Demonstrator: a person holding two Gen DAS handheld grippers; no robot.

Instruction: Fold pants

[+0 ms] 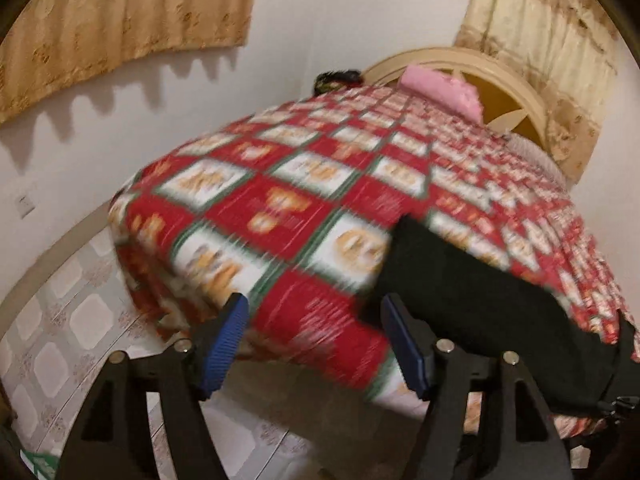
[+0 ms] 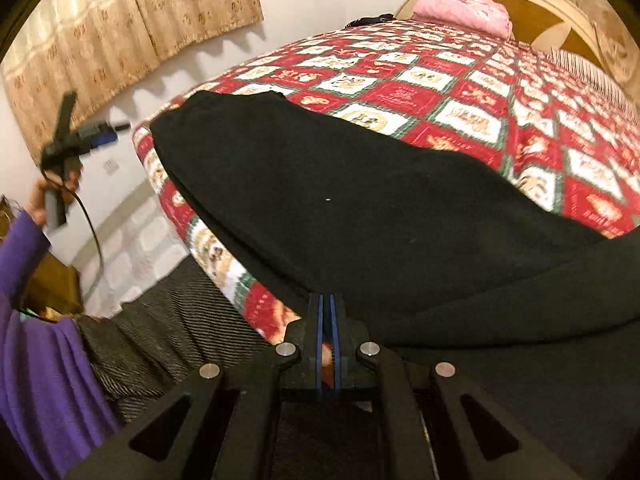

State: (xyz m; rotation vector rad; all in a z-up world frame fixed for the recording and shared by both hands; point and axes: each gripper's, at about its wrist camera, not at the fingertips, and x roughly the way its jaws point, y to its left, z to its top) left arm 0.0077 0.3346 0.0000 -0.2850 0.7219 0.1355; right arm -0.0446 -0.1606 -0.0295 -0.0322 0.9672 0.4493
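Observation:
Black pants (image 2: pixel 360 208) lie spread along the near side of a bed with a red checked quilt (image 2: pixel 460 92). My right gripper (image 2: pixel 328 304) is shut, and its blue pads meet at the pants' near edge, pinching the fabric. In the blurred left wrist view the pants (image 1: pixel 460 280) lie to the right. My left gripper (image 1: pixel 316 320) is open above the quilt's corner (image 1: pixel 280 208), with nothing between its blue pads. The right wrist view shows the left gripper (image 2: pixel 94 120) in the air at the far left, held by a hand, well away from the pants.
A pink folded cloth (image 2: pixel 464 12) lies by the round headboard (image 2: pixel 552 4) at the far end. A small dark object (image 1: pixel 340 78) sits at the bed's far edge. Tiled floor (image 1: pixel 72 320) runs along the left. A purple sleeve (image 2: pixel 24 264) and dark striped fabric (image 2: pixel 160 340) are close by.

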